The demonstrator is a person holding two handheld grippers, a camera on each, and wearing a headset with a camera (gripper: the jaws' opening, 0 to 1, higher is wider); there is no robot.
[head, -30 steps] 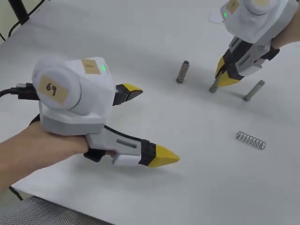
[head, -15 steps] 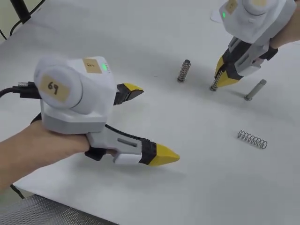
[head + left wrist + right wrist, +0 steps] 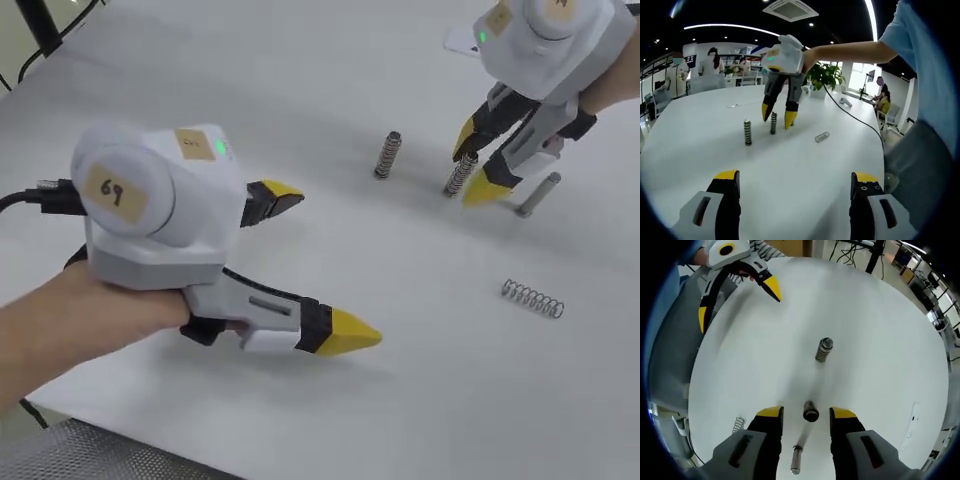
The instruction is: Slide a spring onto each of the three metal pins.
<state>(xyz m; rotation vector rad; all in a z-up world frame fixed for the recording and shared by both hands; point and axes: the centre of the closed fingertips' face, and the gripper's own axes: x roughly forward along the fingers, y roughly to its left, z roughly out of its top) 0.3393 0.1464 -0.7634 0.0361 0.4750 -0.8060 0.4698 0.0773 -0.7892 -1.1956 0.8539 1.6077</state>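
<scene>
Two springs stand upright on pins: one [image 3: 387,155] [image 3: 747,132] [image 3: 823,349] stands alone, the other [image 3: 459,173] [image 3: 773,122] [image 3: 810,412] sits between the jaws of my right gripper [image 3: 475,165] [image 3: 777,116] [image 3: 807,413]. That gripper is open, its yellow tips apart on either side of the spring. A bare metal pin [image 3: 537,195] [image 3: 821,136] [image 3: 796,460] lies on its side just to the right. A loose spring [image 3: 533,298] [image 3: 737,424] lies flat on the table nearer me. My left gripper [image 3: 315,265] [image 3: 795,177] [image 3: 737,304] is open and empty at the near left.
The white table [image 3: 300,80] stretches wide around the parts. A black cable [image 3: 20,198] trails from the left gripper off the left edge. The table's near edge [image 3: 120,440] runs below my left hand. Chairs and people show far behind in the left gripper view.
My right gripper has opened and let go of the spring, which now stands on its pin between the spread jaws. The left gripper has stayed put.
</scene>
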